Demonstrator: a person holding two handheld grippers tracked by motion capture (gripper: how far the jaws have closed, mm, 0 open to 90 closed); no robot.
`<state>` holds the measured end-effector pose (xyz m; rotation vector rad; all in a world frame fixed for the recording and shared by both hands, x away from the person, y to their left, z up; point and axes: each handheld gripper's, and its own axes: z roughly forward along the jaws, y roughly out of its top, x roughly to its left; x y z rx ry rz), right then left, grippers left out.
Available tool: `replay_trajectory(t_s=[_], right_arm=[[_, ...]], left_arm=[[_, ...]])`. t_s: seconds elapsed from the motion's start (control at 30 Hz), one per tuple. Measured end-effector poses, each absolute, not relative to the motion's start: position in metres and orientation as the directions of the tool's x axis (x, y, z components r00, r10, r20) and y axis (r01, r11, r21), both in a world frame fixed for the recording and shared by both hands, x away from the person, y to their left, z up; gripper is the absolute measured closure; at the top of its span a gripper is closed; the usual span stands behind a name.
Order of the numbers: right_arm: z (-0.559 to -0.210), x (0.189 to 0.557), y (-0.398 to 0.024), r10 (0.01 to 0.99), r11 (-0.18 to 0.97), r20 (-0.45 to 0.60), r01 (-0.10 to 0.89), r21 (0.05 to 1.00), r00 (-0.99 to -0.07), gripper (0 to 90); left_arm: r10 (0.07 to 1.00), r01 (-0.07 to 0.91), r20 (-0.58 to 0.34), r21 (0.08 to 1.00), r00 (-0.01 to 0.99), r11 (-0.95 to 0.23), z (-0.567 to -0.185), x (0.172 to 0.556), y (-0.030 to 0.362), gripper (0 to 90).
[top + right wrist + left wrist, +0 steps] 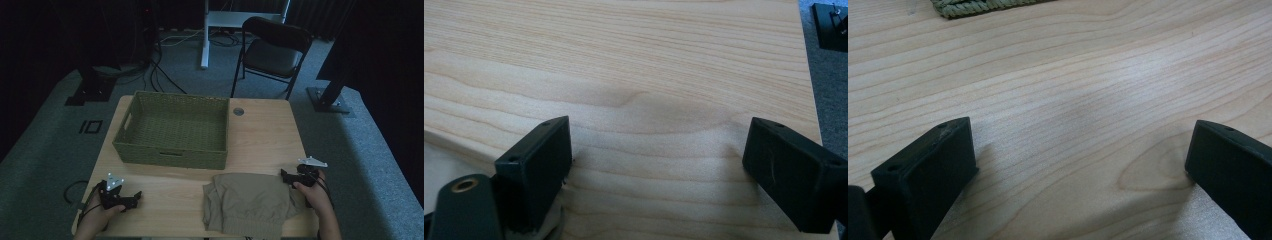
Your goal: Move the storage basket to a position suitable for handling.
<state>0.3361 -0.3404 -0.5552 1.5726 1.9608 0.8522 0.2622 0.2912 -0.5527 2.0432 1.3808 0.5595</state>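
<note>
A khaki folded garment (pixel 250 202) lies on the wooden table (pixel 265 135) near the front edge, right of the middle. Behind it stands a green woven basket (pixel 172 129) with nothing visible inside. My left gripper (pixel 134 197) rests low at the front left, apart from the garment; its jaws stand open (pixel 1078 135) over bare wood. My right gripper (pixel 285 175) sits at the garment's upper right corner. It is open (pixel 659 132), with only wood between its jaws and the pale cloth (pixel 449 155) beside its left jaw.
A corner of the basket (pixel 978 6) shows at the top of the left gripper view. The table's right edge (pixel 811 85) runs close beside my right gripper, with grey carpet beyond. A folding chair (pixel 275 50) and stand bases sit behind the table.
</note>
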Motion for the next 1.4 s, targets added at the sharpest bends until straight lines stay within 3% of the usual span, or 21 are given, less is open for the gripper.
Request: replay_trajectory(t_s=[0.5,0.6,1.4], right_arm=[[-0.553,0.344,-0.339,0.968,0.127,0.058,0.674,0.728,-0.245,12.8],[-0.551,0.346,-0.337,0.968,0.163,0.015,0.671,0.723,-0.251,13.0],[-0.5,0.36,-0.302,0.951,0.174,0.027,0.606,0.777,-0.308,12.9]], left_arm=[[0.905,0.654,-0.029,0.701,0.425,-0.284,-0.548,0.265,0.298,0.8],[0.904,0.654,-0.027,0.699,0.426,-0.288,-0.547,0.267,0.299,0.8],[0.907,0.614,0.004,0.735,0.422,-0.289,-0.517,0.284,0.311,0.8]])
